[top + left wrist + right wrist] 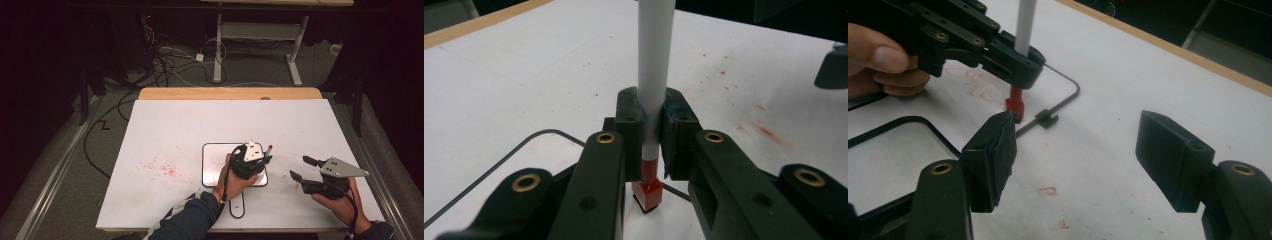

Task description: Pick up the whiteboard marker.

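Left gripper view looks along the left gripper (pixel 652 131), whose jaws are clamped tight on a white marker (pixel 655 65) with a red end (pixel 648 191). The marker's long axis runs straight up the frame between the pads; the red end points down at a small whiteboard (pixel 499 165) with a dark rounded border, and seems to meet the surface, though contact is hard to confirm. The white barrel rises out of the top of the frame. No brand or label can be read on the barrel.

From the high view, the left gripper (pixel 251 159) sits over the small whiteboard (pixel 212 165), which lies on the big white table (pixel 200 125), and the marker (pixel 268 150) stands close to upright with a slight lean, its upper end away from the person. Red specks (pixel 162 167) are scattered on the table left of the board.

The right gripper (pixel 301 167) is held just right of the board with jaws wide apart and nothing between them. In the right gripper view, faint red scribbles (pixel 980 87) lie on the board beside the marker's red end (pixel 1015 102); they are not legible. A tiny red square mark (pixel 1047 191) sits on the table between the open right gripper (pixel 1088 150) pads.
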